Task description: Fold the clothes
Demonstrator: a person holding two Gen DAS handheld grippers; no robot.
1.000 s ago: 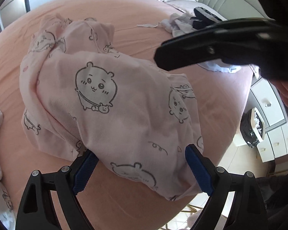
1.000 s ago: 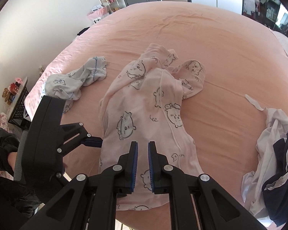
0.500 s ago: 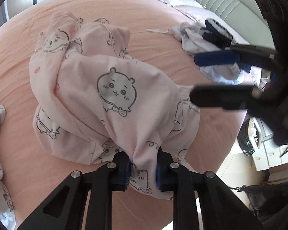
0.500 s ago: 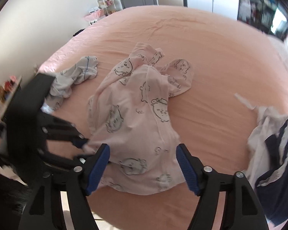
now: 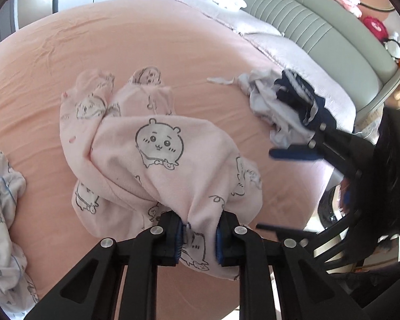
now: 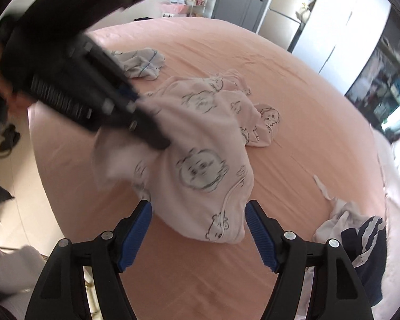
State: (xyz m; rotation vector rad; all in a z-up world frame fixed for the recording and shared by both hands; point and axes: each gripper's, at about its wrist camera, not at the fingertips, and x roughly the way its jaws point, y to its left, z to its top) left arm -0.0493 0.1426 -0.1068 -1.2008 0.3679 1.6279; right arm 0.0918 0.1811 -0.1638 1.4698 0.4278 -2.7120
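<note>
A pink garment with cartoon animal prints (image 5: 157,144) lies crumpled on the pink bed; it also shows in the right wrist view (image 6: 200,160). My left gripper (image 5: 198,240) is shut on the garment's near edge and lifts that part off the sheet; it appears blurred in the right wrist view (image 6: 146,122). My right gripper (image 6: 198,232) is open, its blue pads either side of the garment's near hanging corner without touching it. In the left wrist view it shows at the right (image 5: 280,192), open, beside the garment.
A white and navy pile of clothes (image 5: 288,106) lies at the bed's right, also in the right wrist view (image 6: 360,234). A pale blue-trimmed garment (image 5: 2,213) lies at the left edge. The grey headboard (image 5: 320,26) is behind. The bed's edge and floor (image 6: 10,186) are close.
My left gripper closed on the garment's near edge and raised it. My right gripper opened and moved off to the right, then dropped towards the garment's near corner.
</note>
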